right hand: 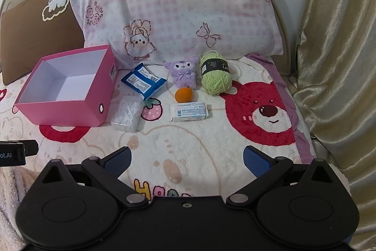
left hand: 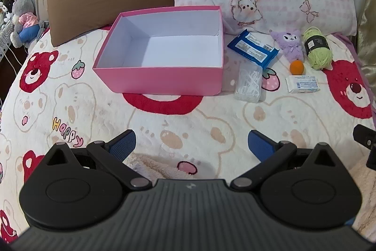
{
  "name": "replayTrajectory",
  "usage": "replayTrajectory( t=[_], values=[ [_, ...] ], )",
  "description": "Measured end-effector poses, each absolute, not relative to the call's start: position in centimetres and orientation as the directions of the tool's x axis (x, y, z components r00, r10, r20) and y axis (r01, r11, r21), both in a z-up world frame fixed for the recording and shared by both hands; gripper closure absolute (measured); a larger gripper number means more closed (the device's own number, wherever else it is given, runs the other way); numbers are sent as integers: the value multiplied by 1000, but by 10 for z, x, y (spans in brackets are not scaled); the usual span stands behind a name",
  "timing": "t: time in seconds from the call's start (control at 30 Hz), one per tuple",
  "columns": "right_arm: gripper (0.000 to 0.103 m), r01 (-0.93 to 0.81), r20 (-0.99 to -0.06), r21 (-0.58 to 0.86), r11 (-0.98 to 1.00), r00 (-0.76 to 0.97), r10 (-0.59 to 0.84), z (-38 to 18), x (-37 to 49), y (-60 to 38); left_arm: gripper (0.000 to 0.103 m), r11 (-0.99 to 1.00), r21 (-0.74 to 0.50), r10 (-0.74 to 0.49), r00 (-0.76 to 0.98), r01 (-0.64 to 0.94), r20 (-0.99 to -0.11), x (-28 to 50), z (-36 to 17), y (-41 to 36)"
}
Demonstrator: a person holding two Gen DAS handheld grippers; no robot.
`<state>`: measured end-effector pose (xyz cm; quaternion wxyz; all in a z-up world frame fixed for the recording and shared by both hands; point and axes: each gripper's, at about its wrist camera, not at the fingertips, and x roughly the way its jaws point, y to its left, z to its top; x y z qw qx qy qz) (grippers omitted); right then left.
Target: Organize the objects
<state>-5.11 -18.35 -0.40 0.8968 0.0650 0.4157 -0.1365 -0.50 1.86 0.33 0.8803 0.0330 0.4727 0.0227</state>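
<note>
From the left wrist view, we see our left gripper spread wide and holding nothing above the bear-print fleece blanket; the open pink cardboard box ahead sits empty toward the bed's head, so we judge no item packed yet. From the right wrist view, our right gripper is equally wide and empty; the white wrapped soap bar and small orange ball lie nearest, beside the box, so next comes a reach forward.

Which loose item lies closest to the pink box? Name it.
The clear cotton-swab case, lying right beside the pink box; the others sit farther right.
</note>
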Motion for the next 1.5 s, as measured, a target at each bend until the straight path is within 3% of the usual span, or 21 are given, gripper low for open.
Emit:
replayTrajectory(
  t=[1.23,1.5],
  values=[
    [0,302,-768,-11,953,608,-201,-5,-55,-187,0,999,37,26,566,8,-824,-17,16,12],
    [0,213,-746,-7,977,649,-147,2,-37,-196,0,994,73,14,573,80,-820,8,24,-11]
  ],
)
